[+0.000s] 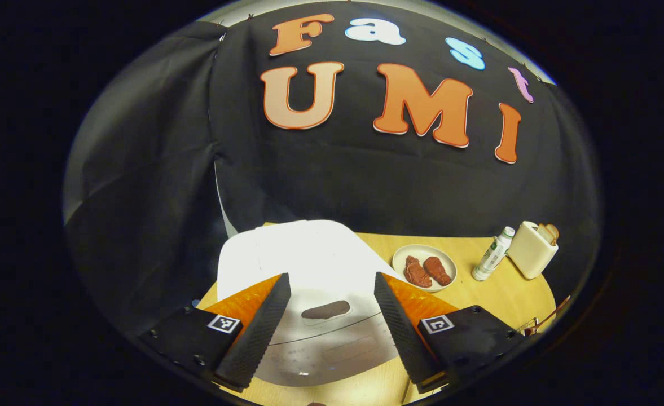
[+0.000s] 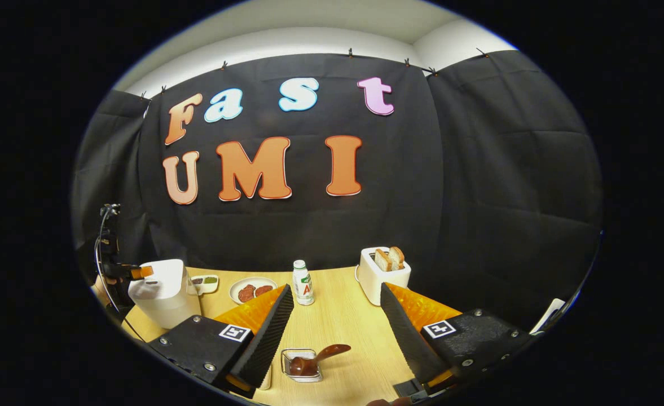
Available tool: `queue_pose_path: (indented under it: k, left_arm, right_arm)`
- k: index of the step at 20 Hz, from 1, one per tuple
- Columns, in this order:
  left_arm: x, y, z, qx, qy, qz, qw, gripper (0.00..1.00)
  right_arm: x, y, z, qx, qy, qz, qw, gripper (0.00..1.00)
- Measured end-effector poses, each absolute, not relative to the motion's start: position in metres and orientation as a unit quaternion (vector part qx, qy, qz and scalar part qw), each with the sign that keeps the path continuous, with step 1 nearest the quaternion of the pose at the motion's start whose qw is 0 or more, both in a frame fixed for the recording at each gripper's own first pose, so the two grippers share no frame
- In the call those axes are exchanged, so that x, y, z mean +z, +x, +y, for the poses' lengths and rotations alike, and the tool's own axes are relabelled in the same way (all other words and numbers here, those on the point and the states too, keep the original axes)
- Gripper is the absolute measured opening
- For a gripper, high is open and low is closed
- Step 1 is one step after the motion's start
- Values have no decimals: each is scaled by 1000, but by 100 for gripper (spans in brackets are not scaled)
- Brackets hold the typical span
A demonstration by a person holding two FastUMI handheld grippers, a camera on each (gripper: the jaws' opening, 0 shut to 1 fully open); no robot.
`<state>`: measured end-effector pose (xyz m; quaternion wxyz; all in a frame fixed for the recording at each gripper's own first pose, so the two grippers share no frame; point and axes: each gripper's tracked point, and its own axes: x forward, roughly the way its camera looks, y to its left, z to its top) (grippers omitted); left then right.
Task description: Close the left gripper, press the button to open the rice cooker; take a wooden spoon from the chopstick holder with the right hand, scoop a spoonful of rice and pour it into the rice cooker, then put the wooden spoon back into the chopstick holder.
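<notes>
**Desk:** Where does the rice cooker (image 1: 309,265) stand?

**Photographer:** On the wooden worktop (image 2: 337,321), lid down, directly ahead of the left hand-held gripper (image 1: 332,316), whose fingers stand well apart on either side of the dark oval button (image 1: 325,309) on the cooker's front. A shut lid would suit a cooker not yet opened or one shut again; the picture does not settle which.

**Desk:** And the wooden spoon (image 2: 316,361)?

**Photographer:** In the right gripper view it rests in a small wire holder (image 2: 300,363), handle leaning up and to the right, between the spread fingers of the right hand-held gripper (image 2: 337,332), which grips nothing. The spoon looks stiff, light and smooth, possibly slick; the free handle end seems the place to take hold.

**Desk:** Room to move?

**Photographer:** Bare worktop lies around the holder. Farther back stand a small bottle (image 2: 302,283), a toaster (image 2: 382,276) with bread, and a plate (image 2: 253,290) of meat pieces. The cooker stands off to the left near the worktop's edge.
</notes>
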<state>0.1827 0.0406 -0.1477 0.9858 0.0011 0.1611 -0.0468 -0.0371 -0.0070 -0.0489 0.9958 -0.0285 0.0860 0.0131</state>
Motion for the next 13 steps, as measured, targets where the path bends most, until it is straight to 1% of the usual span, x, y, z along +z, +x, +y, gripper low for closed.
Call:
queue_pose_path:
  k: [5,8,10,13]
  left_arm:
    - [-49,146,57,-47,-27,92,994,100]
    - [10,122,72,-31,-12,37,999,100]
    - [40,105,82,-20,-1,6,1000,100]
    - [76,81,77,-32,3,-29,999,100]
  right_arm:
    - [-30,-32,18,36,-21,63,997,95]
    - [-17,-28,32,48,-18,47,998,96]
    - [-12,-26,42,57,-17,44,997,95]
    - [-2,-24,56,67,-19,34,997,95]
